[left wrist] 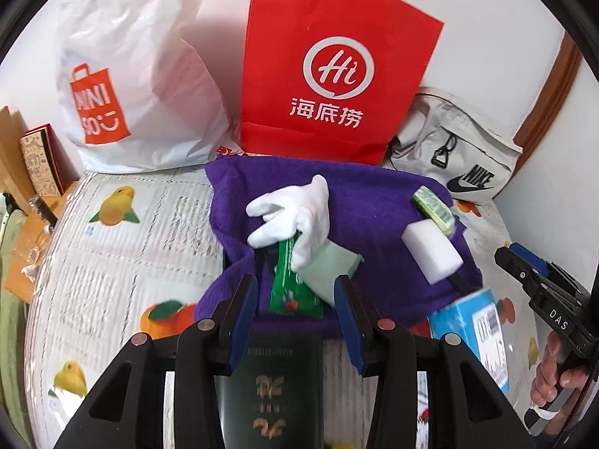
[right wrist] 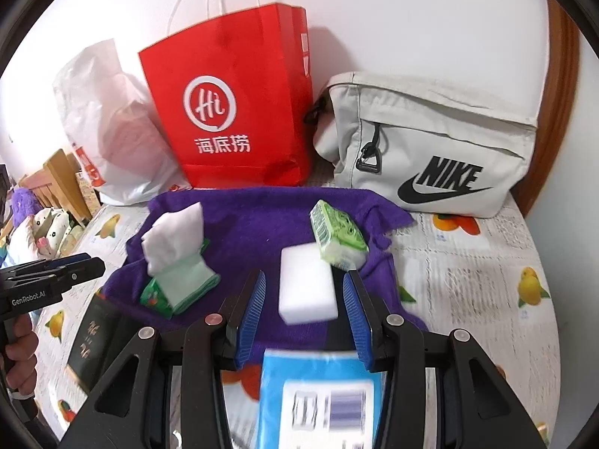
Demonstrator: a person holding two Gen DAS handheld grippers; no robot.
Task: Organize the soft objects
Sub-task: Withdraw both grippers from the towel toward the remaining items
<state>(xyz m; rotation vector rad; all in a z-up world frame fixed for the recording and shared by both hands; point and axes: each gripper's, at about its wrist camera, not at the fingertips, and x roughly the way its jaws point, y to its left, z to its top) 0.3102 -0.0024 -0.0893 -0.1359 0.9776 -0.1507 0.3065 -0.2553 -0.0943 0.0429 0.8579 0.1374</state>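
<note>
Fruit-print cloth covers the worktop [right wrist: 486,273], and both my tools hang over its near edge with nothing in them. Nearest, under my left tool [left wrist: 295,310], lies a dark green booklet [left wrist: 277,381]; its jaws stand part open, pads clear of everything. My right tool [right wrist: 304,318] is the same, part open and empty, above a blue box [right wrist: 318,393] that's blurred, so I won't swear what it is. Just beyond, the purple towel [right wrist: 254,220] carries the soft lot: white sponge [right wrist: 307,284] dead ahead of my right jaws, green tissue pack [right wrist: 337,237] touching its far corner, white glove [left wrist: 295,209] draped over a green sachet [left wrist: 292,284] and a pale green cloth [left wrist: 329,269]. Best play, I reckon: drop onto the sponge square, pinch its long sides gently, lift straight so the tissue pack isn't dragged. Red bag [right wrist: 232,104] and grey pouch [right wrist: 430,142] stand behind against the wall.
</note>
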